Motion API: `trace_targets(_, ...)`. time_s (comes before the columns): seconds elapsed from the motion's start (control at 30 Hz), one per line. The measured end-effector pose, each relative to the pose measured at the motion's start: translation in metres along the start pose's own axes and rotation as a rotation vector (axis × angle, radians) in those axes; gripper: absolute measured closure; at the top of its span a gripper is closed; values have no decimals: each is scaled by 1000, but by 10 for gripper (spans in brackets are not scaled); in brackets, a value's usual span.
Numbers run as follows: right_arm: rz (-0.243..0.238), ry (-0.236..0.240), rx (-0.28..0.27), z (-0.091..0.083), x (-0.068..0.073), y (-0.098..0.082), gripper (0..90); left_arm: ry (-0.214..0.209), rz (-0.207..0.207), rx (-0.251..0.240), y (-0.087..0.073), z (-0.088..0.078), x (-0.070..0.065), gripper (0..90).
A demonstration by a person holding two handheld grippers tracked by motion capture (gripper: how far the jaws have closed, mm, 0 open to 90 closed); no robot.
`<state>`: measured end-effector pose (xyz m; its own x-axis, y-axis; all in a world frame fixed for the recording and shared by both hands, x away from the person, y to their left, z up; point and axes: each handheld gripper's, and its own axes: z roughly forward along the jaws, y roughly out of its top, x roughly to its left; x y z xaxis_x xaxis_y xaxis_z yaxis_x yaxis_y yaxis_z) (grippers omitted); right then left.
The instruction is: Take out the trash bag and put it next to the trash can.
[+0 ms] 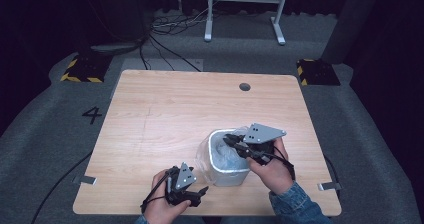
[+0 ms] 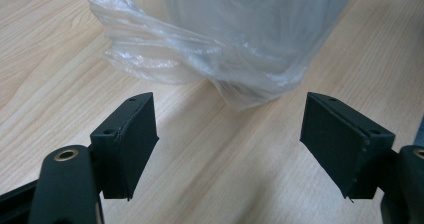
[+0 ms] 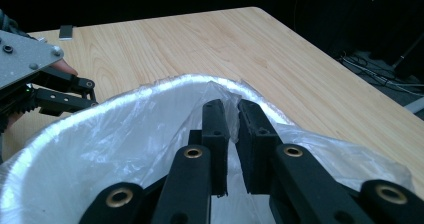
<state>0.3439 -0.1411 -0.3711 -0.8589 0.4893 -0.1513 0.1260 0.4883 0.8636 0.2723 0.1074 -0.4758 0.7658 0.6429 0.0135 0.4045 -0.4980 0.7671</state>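
Bag (image 3: 125, 134) edge pinched by right tool (image 3: 232, 115).

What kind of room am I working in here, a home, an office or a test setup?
Most likely a lab or recording setup, not a home: a bare wooden table on grey carpet marked with a number 4, yellow-and-black striped floor blocks, loose cables, and dark surroundings.

Bin (image 1: 229, 176) on table (image 1: 165, 114) near front edge, plastic bag (image 1: 205, 151) inside it.
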Motion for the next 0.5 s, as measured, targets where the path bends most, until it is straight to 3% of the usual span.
trace_targets(0.3,-2,-11,-7,-5,3,-1,816,8,-23,-4,5,10,-1,209)
trace_targets(0.5,6,-26,-7,-10,4,-3,809,30,-30,29,6,16,2,224)
